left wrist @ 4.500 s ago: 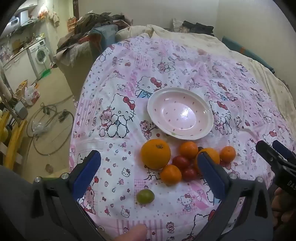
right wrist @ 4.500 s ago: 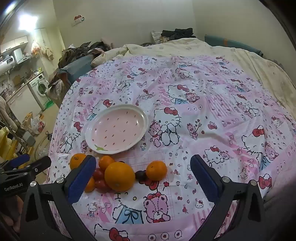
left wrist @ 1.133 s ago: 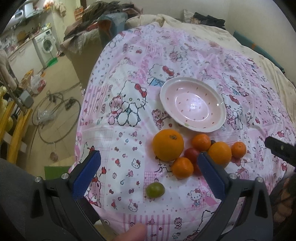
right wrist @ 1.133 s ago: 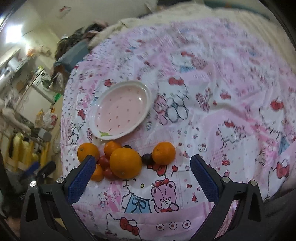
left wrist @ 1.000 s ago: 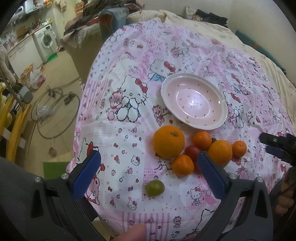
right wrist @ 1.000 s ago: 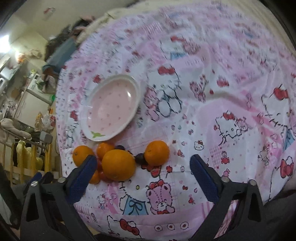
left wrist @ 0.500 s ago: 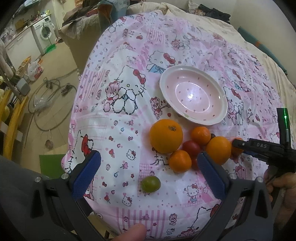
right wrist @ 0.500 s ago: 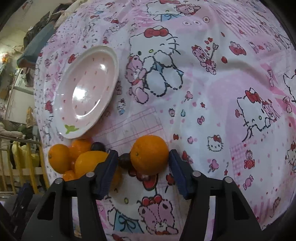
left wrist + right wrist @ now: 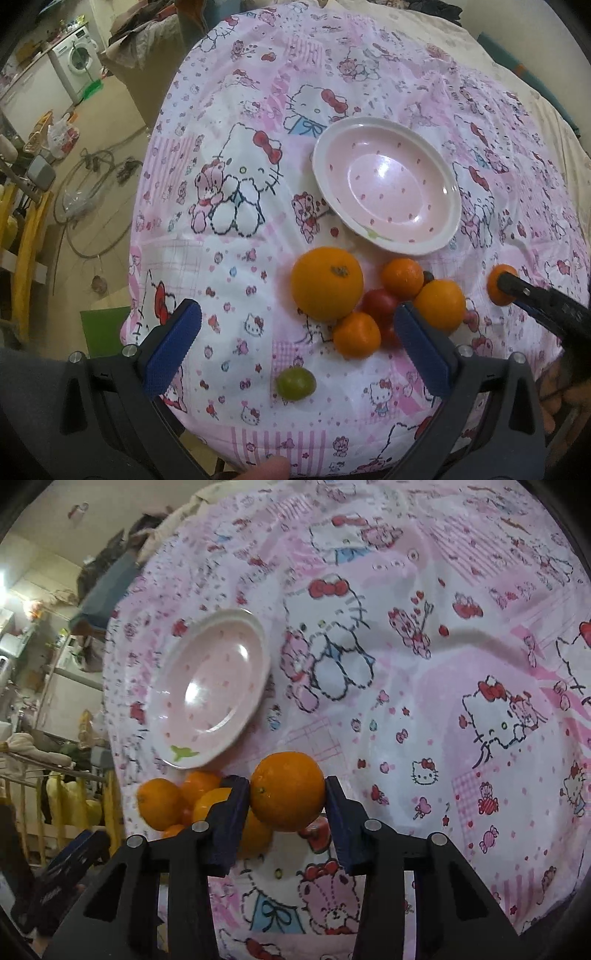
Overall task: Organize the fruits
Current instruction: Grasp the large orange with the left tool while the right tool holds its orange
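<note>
The right gripper (image 9: 288, 797) is clamped on a small round orange mandarin (image 9: 287, 791), one blue pad on each side of the fruit. In the left wrist view this mandarin sits at the far right of the fruit group, apart from the rest. The left gripper (image 9: 295, 341) stands wide and holds nothing; it hangs over the near edge of the bed.

Risks from this position:
- Slip. The pads meet the mandarin on a curved, smooth skin. A fast lift or a tilt of the gripper could let it roll out and drop onto the pink cartoon-print bed cover (image 9: 236, 258).
- Crushing. Judged by its kind, the fruit is soft; more squeeze could bruise or split it.
- Roll-off. The cover is soft and slopes away at the edges. A dropped fruit, or the small green round fruit (image 9: 296, 383) lying near the edge, could roll to the floor.
- Knock-on. The large orange (image 9: 327, 283), smaller mandarins and red fruits lie touching in a cluster just left of the held one; a sideways sweep could scatter them.

Container: the round pink dotted plate with white rim (image 9: 456, 221) lies on the cover, just beyond the cluster. It is empty. No fruit touches it.
</note>
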The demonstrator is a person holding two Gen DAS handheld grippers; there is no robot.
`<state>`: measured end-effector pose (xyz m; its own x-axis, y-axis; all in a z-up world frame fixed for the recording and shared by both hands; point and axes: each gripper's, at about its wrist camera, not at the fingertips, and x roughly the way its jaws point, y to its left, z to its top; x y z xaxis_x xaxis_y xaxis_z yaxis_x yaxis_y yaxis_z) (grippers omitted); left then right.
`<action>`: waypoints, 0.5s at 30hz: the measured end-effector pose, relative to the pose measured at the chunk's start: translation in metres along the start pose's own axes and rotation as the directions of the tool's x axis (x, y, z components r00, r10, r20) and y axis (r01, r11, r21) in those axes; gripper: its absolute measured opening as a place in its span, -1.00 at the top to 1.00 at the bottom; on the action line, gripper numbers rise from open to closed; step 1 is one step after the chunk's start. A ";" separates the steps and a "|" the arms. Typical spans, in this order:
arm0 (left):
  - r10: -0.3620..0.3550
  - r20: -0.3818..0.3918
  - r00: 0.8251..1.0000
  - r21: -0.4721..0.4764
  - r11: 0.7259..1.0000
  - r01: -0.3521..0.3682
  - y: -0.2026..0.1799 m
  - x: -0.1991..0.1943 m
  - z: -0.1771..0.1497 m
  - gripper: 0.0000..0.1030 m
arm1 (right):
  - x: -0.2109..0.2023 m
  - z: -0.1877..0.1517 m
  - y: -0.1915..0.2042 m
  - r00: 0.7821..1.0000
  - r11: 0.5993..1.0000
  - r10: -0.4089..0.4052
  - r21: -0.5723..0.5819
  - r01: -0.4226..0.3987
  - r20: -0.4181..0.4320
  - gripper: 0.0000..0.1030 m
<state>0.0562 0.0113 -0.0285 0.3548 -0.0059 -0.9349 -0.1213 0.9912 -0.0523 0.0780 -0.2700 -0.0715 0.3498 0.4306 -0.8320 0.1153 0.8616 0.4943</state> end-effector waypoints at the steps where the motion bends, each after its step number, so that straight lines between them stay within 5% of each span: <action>1: -0.003 -0.005 1.000 -0.003 1.000 0.003 0.000 0.001 0.004 -0.99 | -0.003 0.000 0.001 1.000 1.000 0.005 -0.002 -0.005 0.008 0.17; 15: -0.050 -0.182 0.982 -0.130 0.991 0.027 0.009 0.053 0.030 -0.85 | -0.012 0.007 0.012 0.998 0.998 0.060 -0.004 -0.060 0.030 0.16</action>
<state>0.1018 0.0236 -0.0680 0.1860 -0.0796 -0.9793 -0.2316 0.9651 -0.1224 0.0813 -0.2662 -0.0536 0.3837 0.4732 -0.7930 0.0905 0.8353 0.5423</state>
